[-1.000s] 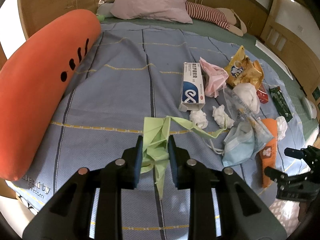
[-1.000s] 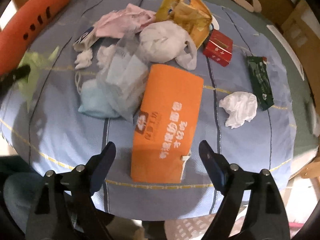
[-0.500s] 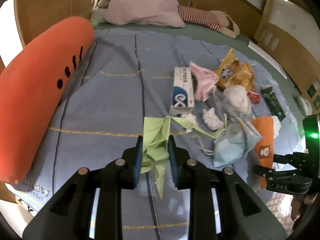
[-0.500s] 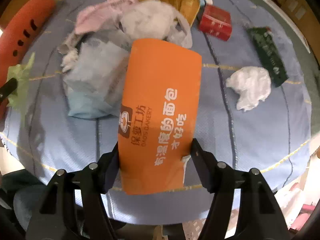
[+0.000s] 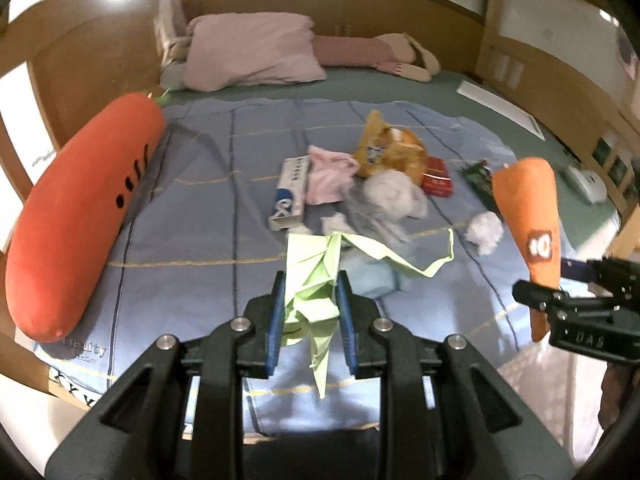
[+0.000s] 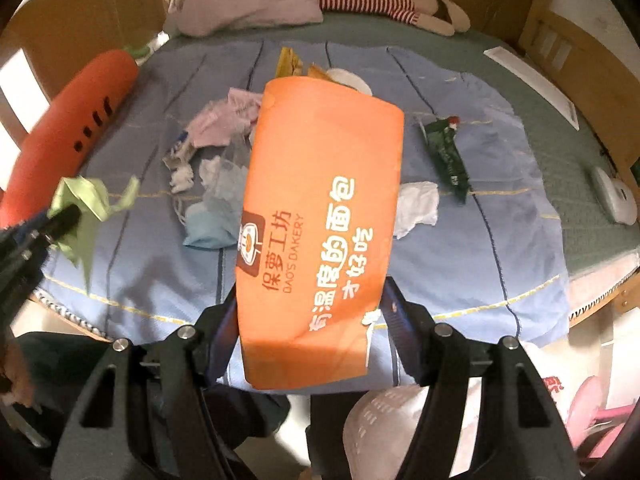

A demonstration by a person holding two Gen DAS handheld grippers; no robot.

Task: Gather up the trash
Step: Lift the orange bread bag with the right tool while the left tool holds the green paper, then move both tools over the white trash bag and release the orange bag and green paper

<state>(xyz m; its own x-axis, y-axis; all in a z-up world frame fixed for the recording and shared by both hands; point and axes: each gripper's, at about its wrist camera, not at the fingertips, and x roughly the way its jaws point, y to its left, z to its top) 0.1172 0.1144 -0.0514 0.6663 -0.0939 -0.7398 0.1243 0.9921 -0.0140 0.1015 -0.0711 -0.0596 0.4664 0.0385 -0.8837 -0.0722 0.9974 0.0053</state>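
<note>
Orange bag (image 6: 320,216) (previously flat) now aloft

Black plastic hand-held gripper (image 5: 311,312) with blue pads (image 5: 277,320), silver screws.

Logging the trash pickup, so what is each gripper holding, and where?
Left gripper pinches crumpled green paper at its bunched middle. Right gripper clamps the orange bakery bag across its lower edges.

Orange bag (image 6: 320,216) reads "保萝工坊 DAO'S BAKERY" and "有温度的面包才好吃"; right gripper (image 5: 538,280) body is stamped "DAS".
</note>
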